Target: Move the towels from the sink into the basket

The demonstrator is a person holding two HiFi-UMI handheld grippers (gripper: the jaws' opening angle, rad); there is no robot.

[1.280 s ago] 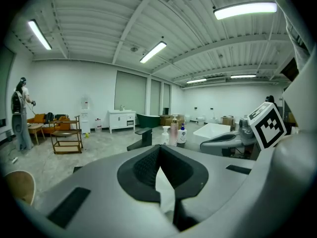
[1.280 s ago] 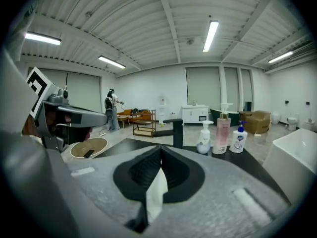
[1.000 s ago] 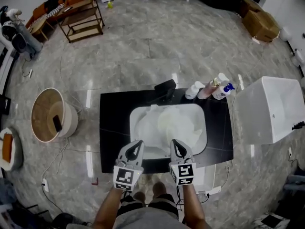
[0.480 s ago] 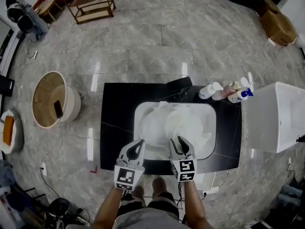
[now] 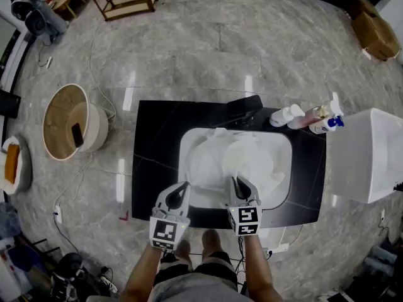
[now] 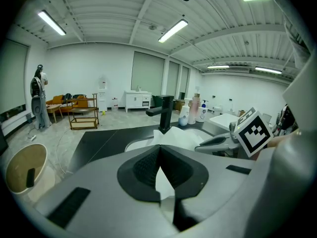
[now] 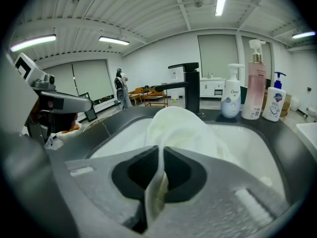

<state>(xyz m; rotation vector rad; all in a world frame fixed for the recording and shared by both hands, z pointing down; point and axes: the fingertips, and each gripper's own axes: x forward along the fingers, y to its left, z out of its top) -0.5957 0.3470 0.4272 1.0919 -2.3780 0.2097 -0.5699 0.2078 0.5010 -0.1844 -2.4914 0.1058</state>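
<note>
Moved: both claws sit lower and closer to the sink (image 5: 187, 168) than a second ago.
Right claw (image 5: 236, 180): its tip is now inside the sink, at the near side. Its jaws have just been closing, and they pinch a fold of the towels (image 5: 242, 159).
Left claw (image 5: 184, 185): it is at the near edge of the sink, with its jaw tips pressed together. Something white shows in the gap behind the tips, but I cannot tell if it is cloth.
Towels: they are heaped in the sink, in front of the black tap (image 5: 245, 104).
Basket (image 5: 45, 121): it is on the floor, well apart from the sink, on the left.
Only the right gripper view shows: white cloth running up between the jaws of the right claw (image 7: 163, 150), and three bottles (image 7: 255, 88) just behind the sink.
Only the head view shows: both claws, the whole sink and the basket all together.
</note>
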